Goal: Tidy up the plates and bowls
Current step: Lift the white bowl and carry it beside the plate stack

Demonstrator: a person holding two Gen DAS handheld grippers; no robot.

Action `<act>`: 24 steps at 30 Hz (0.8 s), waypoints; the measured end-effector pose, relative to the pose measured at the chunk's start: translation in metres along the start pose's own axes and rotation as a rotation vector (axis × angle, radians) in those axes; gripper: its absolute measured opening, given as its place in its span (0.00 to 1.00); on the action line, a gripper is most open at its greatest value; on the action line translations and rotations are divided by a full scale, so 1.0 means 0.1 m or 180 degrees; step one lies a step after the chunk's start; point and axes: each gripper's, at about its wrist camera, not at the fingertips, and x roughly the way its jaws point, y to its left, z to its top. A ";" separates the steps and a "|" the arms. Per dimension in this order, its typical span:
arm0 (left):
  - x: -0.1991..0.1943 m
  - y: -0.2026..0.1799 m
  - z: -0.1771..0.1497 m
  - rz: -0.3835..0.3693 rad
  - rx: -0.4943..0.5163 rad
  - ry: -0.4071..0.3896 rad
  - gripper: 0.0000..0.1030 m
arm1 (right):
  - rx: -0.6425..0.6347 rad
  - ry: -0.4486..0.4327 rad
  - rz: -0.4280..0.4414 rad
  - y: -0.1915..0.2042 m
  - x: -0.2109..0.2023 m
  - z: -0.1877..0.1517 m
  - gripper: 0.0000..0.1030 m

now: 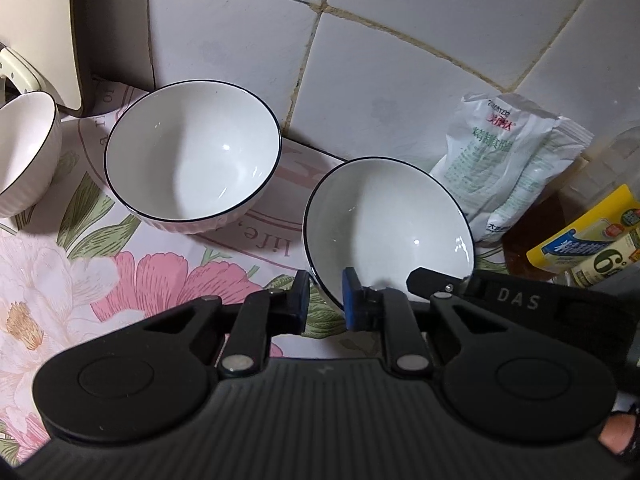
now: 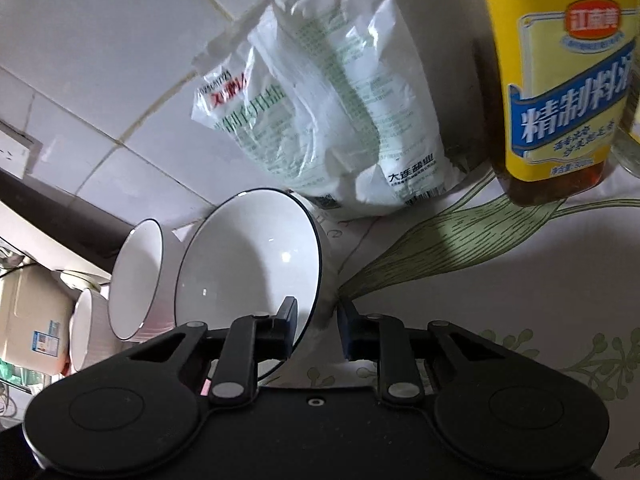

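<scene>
A white bowl (image 1: 388, 220) with a thin dark rim sits tilted on the floral cloth, close to the tiled wall. My left gripper (image 1: 326, 304) is shut on its near rim, one pad inside and one outside. My right gripper (image 2: 316, 322) is shut on the same bowl (image 2: 248, 264) at another spot on the rim. One of its black fingers (image 1: 426, 280) shows at the bowl's near right edge. A second matching bowl (image 1: 192, 156) (image 2: 136, 276) stands upright to the left. A third bowl (image 1: 24, 152) (image 2: 86, 324) stands beyond that one.
A white salt bag (image 1: 508, 160) (image 2: 332, 112) leans on the tiled wall (image 1: 400, 40) just behind the held bowl. A yellow-labelled bottle (image 1: 592, 240) (image 2: 560, 80) stands to the right. A cream appliance (image 1: 40, 20) fills the far left corner. The floral cloth (image 1: 120, 280) covers the counter.
</scene>
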 end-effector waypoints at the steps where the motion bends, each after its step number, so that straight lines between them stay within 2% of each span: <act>1: 0.00 -0.01 0.00 0.0011 0.0025 0.0005 0.15 | -0.0019 -0.0005 -0.0017 0.01 0.01 0.00 0.24; 7: -0.08 -0.07 -0.05 0.0034 0.0158 0.0150 0.15 | -0.0094 0.0049 -0.0091 0.09 -0.07 -0.04 0.23; 9: -0.15 -0.11 -0.07 0.0112 0.0195 0.0242 0.15 | -0.0124 0.0068 -0.0046 0.10 -0.17 -0.06 0.23; 11: -0.28 -0.15 -0.10 0.0080 0.0198 0.0260 0.15 | -0.0192 0.0051 -0.0040 0.14 -0.30 -0.10 0.23; 16: -0.68 -0.31 -0.18 0.0013 0.0313 0.0199 0.15 | -0.0151 0.0160 -0.0051 0.18 -0.66 -0.18 0.23; 24: -1.49 -0.63 -0.44 -0.0172 0.0619 -0.0157 0.15 | -0.0034 -0.0077 0.0213 0.08 -1.47 -0.45 0.23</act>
